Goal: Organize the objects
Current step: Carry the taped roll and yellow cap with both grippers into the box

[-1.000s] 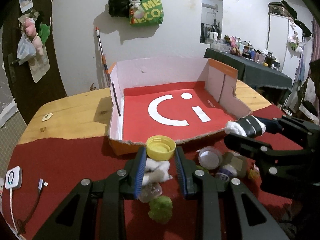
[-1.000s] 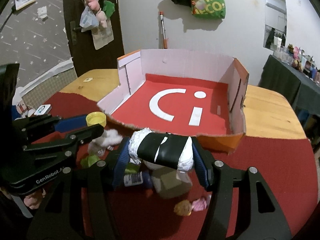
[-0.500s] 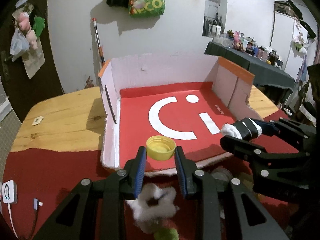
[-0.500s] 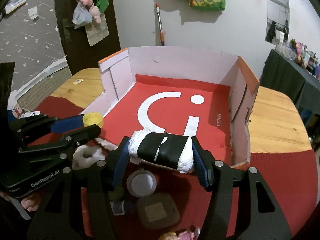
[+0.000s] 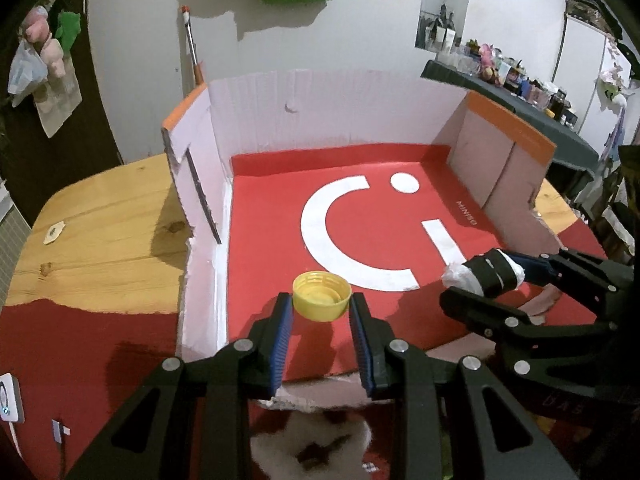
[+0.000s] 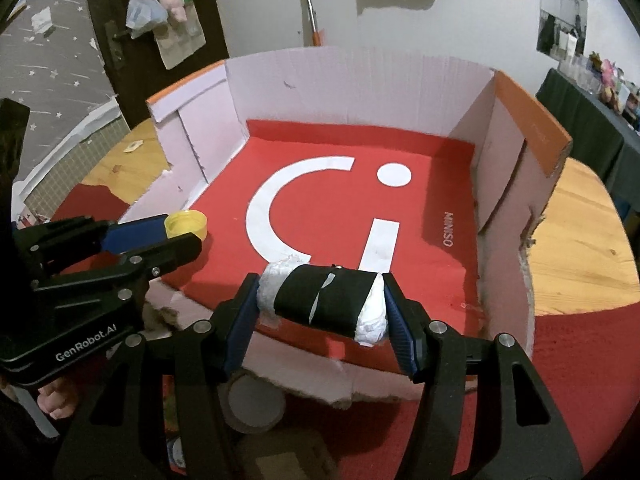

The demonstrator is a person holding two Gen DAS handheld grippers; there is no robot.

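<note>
A low cardboard box (image 5: 256, 120) (image 6: 360, 80) with a red floor and a white logo stands on the table. My left gripper (image 5: 322, 306) is shut on a yellow bottle cap (image 5: 322, 296) and holds it over the box's near left floor. My right gripper (image 6: 324, 304) is shut on a white roll wrapped in black tape (image 6: 326, 300), held over the box's near edge. The left wrist view catches this roll (image 5: 484, 272) at the right. In the right wrist view the yellow cap (image 6: 186, 224) shows at the left.
A white fluffy ring (image 5: 312, 444) lies below my left gripper, outside the box. A round white lid (image 6: 252, 404) and a small box (image 6: 276, 464) lie under my right gripper. A white charger (image 5: 8, 400) sits at the far left on the red cloth (image 5: 80, 352).
Both grippers have moved forward from above the loose objects to over the box's near floor, each still holding its object. The fluffy ring and the lid have slipped down towards the bottom edge.
</note>
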